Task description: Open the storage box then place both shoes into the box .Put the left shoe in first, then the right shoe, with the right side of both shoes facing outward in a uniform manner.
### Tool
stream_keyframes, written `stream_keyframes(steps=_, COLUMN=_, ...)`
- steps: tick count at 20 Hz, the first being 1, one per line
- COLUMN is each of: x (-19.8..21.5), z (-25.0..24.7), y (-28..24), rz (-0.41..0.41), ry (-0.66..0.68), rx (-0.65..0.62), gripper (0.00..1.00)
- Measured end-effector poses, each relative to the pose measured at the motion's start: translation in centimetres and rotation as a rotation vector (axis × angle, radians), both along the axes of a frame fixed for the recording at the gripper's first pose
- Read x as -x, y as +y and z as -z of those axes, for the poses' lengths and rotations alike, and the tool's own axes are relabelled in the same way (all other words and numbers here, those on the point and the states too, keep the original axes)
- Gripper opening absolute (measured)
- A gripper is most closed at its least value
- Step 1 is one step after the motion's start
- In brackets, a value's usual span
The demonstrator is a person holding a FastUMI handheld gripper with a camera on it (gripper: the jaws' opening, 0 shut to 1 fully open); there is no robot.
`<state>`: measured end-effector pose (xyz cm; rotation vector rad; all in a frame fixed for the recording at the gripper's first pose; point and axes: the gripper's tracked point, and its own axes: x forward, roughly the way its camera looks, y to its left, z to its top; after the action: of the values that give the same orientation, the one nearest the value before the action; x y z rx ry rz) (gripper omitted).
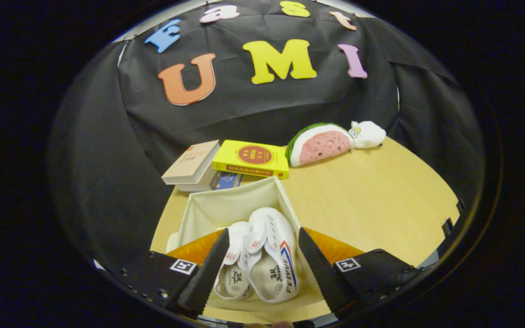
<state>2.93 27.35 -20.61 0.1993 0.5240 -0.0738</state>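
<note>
Looking straight down the claw [261, 269] here: its two fingers are spread wide, nothing pinched between them afaict. Both white canvas lace-up shoes [262, 255] sit in the gap between the fingers, side by side and touching, inside the open cream fabric storage box [226, 205] on the pale wood worktop [372, 205].

Key relation imo: the shoes' long axes run pretty much along the claw's own pointing direction, heels/openings toward the claw, toes further into the box. The right-hand shoe w/ the red-and-blue side stripe [288, 266] has that stripe facing the right finger [321, 269], i.e. outward toward the box's right wall. The other shoe [234, 266] lies just beside the left finger [208, 269], partly tucked behind it, so can't tell how its sides are turned.

My read: both shoes are already in, task looks near done. If the claw backs out, prob best to pull straight back along that axis, since either finger could snag a shoe or the soft box wall.

Beyond the box: a stack of books [226, 164], a watermelon-slice plush [319, 143] and a small white plush [367, 134], well apart from all this.
</note>
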Motion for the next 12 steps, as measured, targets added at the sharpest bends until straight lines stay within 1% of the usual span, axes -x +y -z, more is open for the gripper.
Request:
stream_keyframes(steps=2, x=0.7, z=-2.4, y=-1.1, rz=-0.016, ry=-0.067, rx=0.044, gripper=0.96)
stream_keyframes(steps=4, x=1.6, z=-4.9, y=-2.5, rz=-0.017, ry=-0.129, rx=0.095, gripper=0.96)
stream_keyframes(steps=7, x=3.1, z=-8.6, y=-4.1, rz=-0.043, ry=-0.217, rx=0.151, gripper=0.96)
stream_keyframes(steps=9, x=4.5, z=-10.8, y=-5.4, rz=-0.056, ry=-0.255, rx=0.165, gripper=0.96)
stream_keyframes(steps=12, x=6.2, z=-13.9, y=-7.7, rz=-0.048, ry=-0.309, rx=0.17, gripper=0.96)
